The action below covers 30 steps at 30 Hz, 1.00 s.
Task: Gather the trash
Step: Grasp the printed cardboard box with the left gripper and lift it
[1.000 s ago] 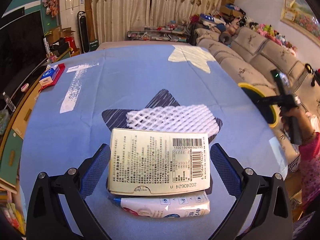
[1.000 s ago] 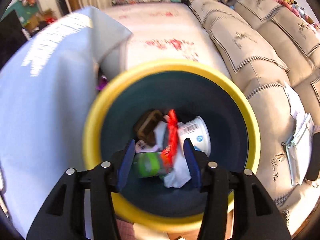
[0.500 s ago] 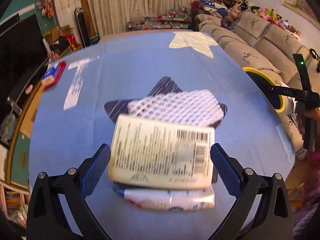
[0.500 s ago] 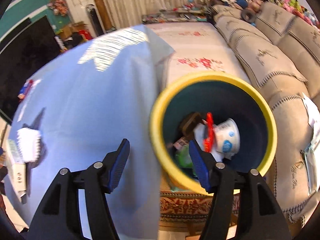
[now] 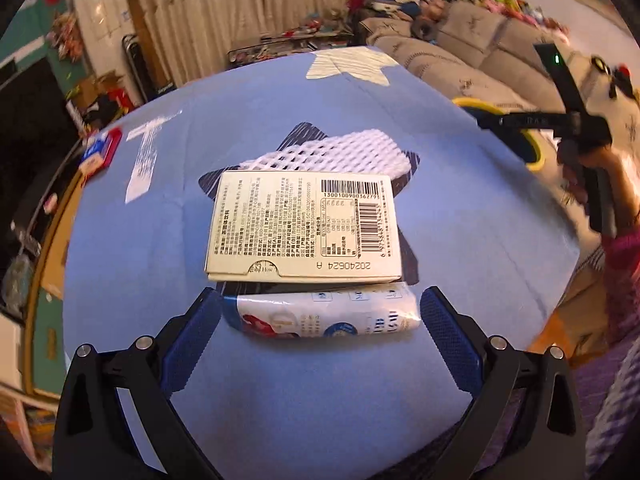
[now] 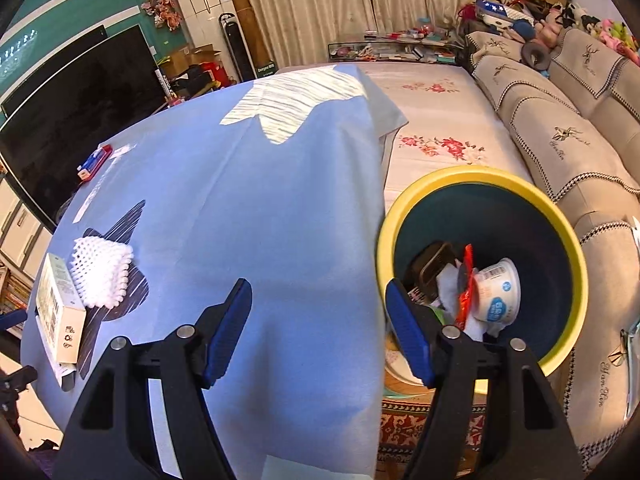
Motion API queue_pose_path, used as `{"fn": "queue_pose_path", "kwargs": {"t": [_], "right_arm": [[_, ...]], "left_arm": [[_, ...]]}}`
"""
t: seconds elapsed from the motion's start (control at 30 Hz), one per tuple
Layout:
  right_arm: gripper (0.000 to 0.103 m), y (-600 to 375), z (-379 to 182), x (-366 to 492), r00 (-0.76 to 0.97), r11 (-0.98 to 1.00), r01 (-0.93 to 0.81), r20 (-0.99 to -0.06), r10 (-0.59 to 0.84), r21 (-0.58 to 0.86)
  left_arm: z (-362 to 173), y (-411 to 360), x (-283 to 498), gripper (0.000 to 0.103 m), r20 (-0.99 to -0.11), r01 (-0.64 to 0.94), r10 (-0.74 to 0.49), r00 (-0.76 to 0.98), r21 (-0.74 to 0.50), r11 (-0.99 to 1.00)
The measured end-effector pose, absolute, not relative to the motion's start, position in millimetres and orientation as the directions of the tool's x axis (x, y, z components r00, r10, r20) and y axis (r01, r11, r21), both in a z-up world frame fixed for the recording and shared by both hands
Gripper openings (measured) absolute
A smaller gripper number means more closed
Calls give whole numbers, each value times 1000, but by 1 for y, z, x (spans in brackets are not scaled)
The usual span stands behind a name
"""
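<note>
A cream carton box [image 5: 302,226] lies on the blue tablecloth [image 5: 460,248], on top of a white plastic wrapper [image 5: 324,318] and against a white foam net [image 5: 340,154]. My left gripper [image 5: 320,344] is open, its jaws either side of the wrapper's near edge. The box [image 6: 60,308] and foam net [image 6: 102,274] also show at far left in the right wrist view. My right gripper [image 6: 318,326] is open and empty above the table's edge, beside a yellow-rimmed bin [image 6: 576,248] that holds a white cup [image 6: 498,294] and other trash.
A red and blue packet [image 5: 98,152] lies at the table's far left. A beige sofa [image 6: 568,136] stands right of the bin. A TV [image 6: 76,128] stands at left. A floral-covered surface [image 6: 432,120] lies behind the table.
My left gripper has drawn back, from around the box to around the wrapper. My right gripper has opened wider and swung left from over the bin to the table edge.
</note>
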State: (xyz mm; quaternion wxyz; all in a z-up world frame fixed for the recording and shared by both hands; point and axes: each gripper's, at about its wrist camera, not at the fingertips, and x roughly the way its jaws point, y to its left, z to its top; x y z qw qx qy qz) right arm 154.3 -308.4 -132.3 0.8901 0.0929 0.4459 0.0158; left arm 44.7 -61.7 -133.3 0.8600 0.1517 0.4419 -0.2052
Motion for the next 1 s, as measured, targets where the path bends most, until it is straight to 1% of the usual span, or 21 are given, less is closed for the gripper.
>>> {"fn": "queue_pose_path", "kwargs": {"t": [0.03, 0.13, 0.23, 0.3, 0.53, 0.63, 0.8, 1.0], "right_arm": [[66, -308, -133, 153, 602, 982, 54, -791, 111, 179], [66, -308, -132, 147, 606, 982, 49, -786, 117, 184], [67, -309, -132, 145, 607, 980, 50, -785, 122, 191], [67, -310, -134, 145, 605, 979, 54, -786, 126, 198], [67, -311, -139, 143, 599, 975, 51, -788, 142, 214], [67, -314, -140, 143, 598, 974, 53, -788, 147, 222], [67, -312, -141, 145, 601, 970, 41, -781, 167, 239], [67, -311, -141, 143, 601, 969, 38, -780, 173, 244]], "left_arm": [[-133, -65, 44, 98, -823, 510, -226, 522, 88, 856], [-126, -75, 33, 98, -814, 626, -306, 494, 88, 775], [-126, -83, 31, 98, -823, 710, -333, 460, 116, 694], [-131, -85, 39, 98, -850, 741, -341, 401, 82, 667], [-139, -78, 68, 98, -901, 626, -339, 270, -104, 773], [-140, -67, 72, 98, -910, 552, -366, 198, -205, 808], [-150, -59, 87, 98, -912, 482, -364, 192, -235, 844], [-149, -47, 122, 98, -889, 338, -417, 188, -340, 877]]}}
